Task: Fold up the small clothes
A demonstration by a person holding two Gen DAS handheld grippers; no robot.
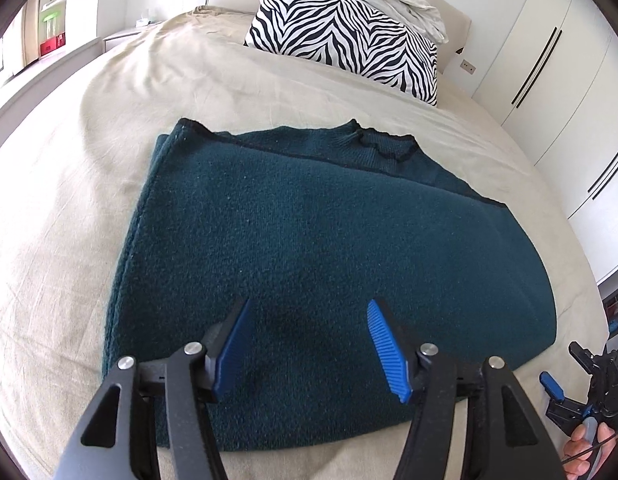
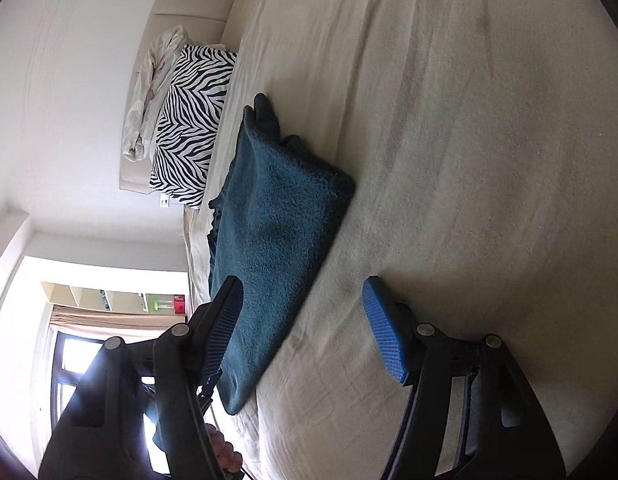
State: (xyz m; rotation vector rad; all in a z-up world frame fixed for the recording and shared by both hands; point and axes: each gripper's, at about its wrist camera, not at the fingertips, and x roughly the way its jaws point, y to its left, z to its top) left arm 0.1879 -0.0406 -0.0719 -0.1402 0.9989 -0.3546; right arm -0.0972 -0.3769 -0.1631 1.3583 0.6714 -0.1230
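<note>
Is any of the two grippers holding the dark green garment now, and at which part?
Nothing is held. The left gripper is open above the near part of the folded green garment; the right gripper is open beside its near edge, over the bed sheet.

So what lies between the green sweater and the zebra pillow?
Only bare beige bedsheet: the left wrist view shows an open strip between the sweater and the pillow, with nothing resting on it.

Left wrist view looks down close over the bed [image 1: 69,200] toward the zebra pillow [image 1: 345,40]; right wrist view is rolled sideways, low, sharing the teal garment [image 2: 277,248] and pillow
</note>
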